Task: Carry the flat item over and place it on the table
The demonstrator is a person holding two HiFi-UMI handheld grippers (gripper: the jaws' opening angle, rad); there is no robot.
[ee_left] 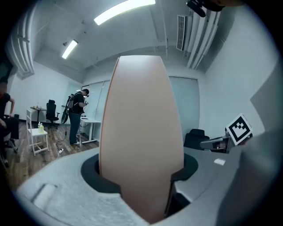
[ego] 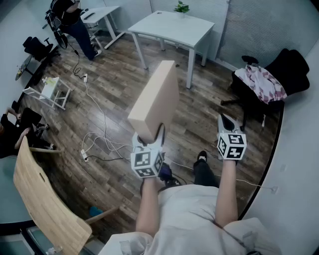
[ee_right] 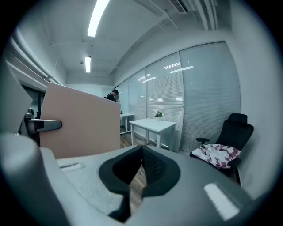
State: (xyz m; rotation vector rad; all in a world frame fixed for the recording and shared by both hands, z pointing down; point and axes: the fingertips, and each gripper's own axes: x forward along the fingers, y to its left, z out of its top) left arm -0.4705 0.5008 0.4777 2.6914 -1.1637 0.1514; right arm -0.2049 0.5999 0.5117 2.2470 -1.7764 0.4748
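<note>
The flat item is a tan slab, standing on end and leaning away from me. My left gripper is shut on its lower end. In the left gripper view the flat item fills the middle and stands between the jaws of the left gripper, whose pads press its sides. My right gripper hangs to the right at about the same height, shut, with nothing in it. In the right gripper view the right gripper shows its pads meeting, with the flat item to its left. The white table stands ahead across the wooden floor.
A black office chair with a pink cloth stands at the right by the wall. Cables trail over the floor at the left. A wooden chair is close at the lower left. A person stands by a second desk at the far left.
</note>
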